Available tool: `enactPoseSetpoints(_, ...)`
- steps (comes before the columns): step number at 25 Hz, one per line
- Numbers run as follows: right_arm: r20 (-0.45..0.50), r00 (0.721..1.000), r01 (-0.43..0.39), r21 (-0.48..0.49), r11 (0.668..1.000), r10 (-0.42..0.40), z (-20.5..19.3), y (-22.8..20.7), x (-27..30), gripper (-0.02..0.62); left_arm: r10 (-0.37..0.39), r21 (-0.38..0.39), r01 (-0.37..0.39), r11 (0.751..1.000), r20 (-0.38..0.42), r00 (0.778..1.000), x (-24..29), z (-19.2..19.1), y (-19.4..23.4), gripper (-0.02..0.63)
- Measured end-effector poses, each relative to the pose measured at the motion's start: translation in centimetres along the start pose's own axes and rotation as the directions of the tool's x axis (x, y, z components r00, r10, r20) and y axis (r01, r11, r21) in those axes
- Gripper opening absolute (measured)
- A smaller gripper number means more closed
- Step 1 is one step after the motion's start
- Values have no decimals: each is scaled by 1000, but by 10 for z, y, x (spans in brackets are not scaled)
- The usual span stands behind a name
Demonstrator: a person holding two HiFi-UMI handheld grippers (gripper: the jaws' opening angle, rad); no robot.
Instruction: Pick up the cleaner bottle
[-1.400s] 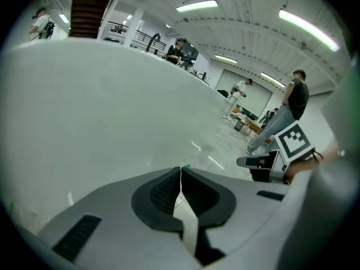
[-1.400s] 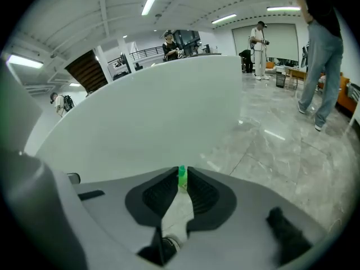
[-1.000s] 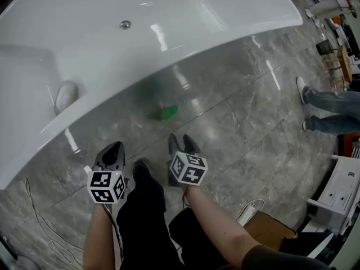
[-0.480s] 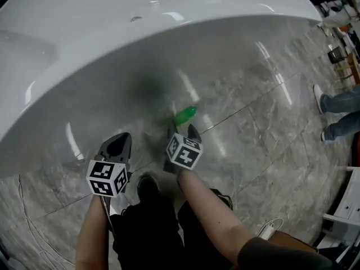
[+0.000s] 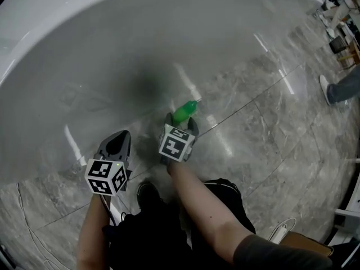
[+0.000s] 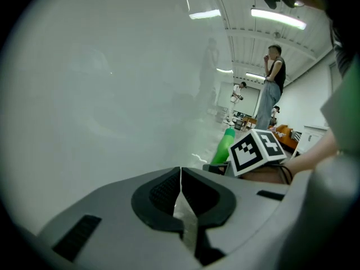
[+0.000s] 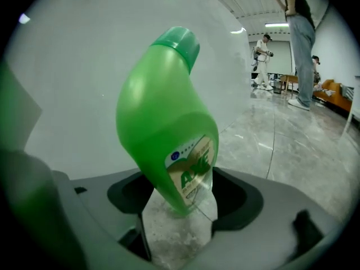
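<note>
A green cleaner bottle (image 5: 184, 112) with a green cap stands on the grey marble floor right beside the white bathtub wall (image 5: 112, 49). My right gripper (image 5: 181, 120) is low at the bottle, open. In the right gripper view the bottle (image 7: 163, 117) fills the middle and its base sits between the wide jaws of the right gripper (image 7: 179, 204), with a gap showing on the left side. My left gripper (image 5: 118, 142) hovers to the left near the tub, shut and empty. The left gripper view shows the left gripper (image 6: 180, 176) with pads meeting and the bottle (image 6: 223, 148) off to the right.
The curved tub side (image 6: 101, 83) rises close ahead of both grippers. The holder's dark legs and shoe (image 5: 147, 190) are just behind them. A white cable (image 5: 34, 229) trails on the floor at left. People stand farther off (image 7: 298, 38), one foot (image 5: 329, 89) at right.
Both grippers have sunk toward the floor. The right one has moved forward to the bottle and now has its jaws on either side of the base. The tub wall looms closer.
</note>
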State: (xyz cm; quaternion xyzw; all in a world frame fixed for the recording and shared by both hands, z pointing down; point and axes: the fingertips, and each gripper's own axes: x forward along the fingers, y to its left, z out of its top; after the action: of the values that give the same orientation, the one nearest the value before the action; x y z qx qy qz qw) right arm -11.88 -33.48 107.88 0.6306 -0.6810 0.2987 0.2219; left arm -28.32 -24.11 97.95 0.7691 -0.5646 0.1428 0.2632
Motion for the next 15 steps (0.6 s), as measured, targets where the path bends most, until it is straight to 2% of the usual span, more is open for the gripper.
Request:
enactPoseSetpoints(7,-16,998,60,24,998,-60,1,-7,14,299,-24,-1,24,1000,1,1000,20,6,-3,17)
enactPoseSetpoints(10,-8,998,60,-17,998,-60,5,-9,16,298,-32,4,32,999,1,999,24,8,0,17)
enactPoseSetpoints(15,-6,1000,8,-107,994,-8,5,-19,21,296,-38,-10,37,999,-19,999,34,1,-1,17)
